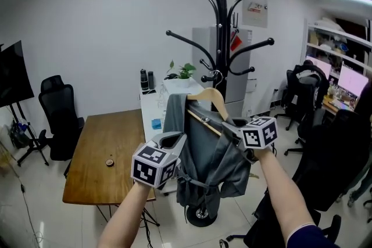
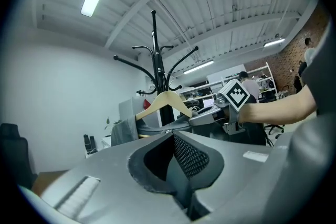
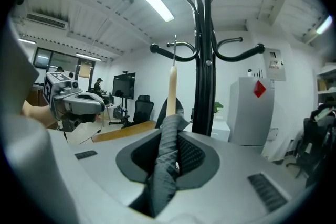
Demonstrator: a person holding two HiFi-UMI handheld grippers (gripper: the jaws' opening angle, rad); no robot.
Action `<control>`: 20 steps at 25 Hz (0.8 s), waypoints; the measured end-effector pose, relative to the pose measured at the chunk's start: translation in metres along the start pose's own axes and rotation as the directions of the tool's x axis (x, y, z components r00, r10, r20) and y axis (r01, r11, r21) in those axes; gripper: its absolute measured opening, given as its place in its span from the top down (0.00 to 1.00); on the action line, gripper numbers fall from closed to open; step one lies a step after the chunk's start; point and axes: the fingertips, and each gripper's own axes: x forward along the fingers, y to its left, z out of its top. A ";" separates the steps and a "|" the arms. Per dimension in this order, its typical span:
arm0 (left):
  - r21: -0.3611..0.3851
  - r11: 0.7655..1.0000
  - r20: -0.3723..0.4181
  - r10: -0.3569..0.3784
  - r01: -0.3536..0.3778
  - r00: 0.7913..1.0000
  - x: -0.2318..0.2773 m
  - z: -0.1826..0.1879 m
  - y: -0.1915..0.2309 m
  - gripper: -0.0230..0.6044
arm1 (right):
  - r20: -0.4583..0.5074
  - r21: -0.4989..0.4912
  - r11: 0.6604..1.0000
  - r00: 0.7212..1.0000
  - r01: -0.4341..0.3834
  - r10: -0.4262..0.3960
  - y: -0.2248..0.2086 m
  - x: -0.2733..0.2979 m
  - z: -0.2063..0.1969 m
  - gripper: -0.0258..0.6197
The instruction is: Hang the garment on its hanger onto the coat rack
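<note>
A black coat rack stands straight ahead. A wooden hanger carries a grey garment in front of the pole. The hanger's metal hook is level with a low curled peg; I cannot tell whether it rests on it. My right gripper is shut on the garment-covered right shoulder of the hanger, and grey cloth fills its jaws. My left gripper is at the garment's left side, and its jaws look shut with nothing between them. The hanger and rack show beyond them.
A wooden table stands to the left, with a white table holding a plant behind it. A grey cabinet is behind the rack. Black office chairs stand at both sides. The rack's base is on the floor below the garment.
</note>
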 end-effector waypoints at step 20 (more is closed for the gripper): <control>-0.069 0.996 -0.040 -0.062 0.059 0.997 0.027 -0.040 0.010 0.96 | -0.065 -0.049 0.995 0.994 0.086 -0.090 -0.019 0.026 -0.030 0.84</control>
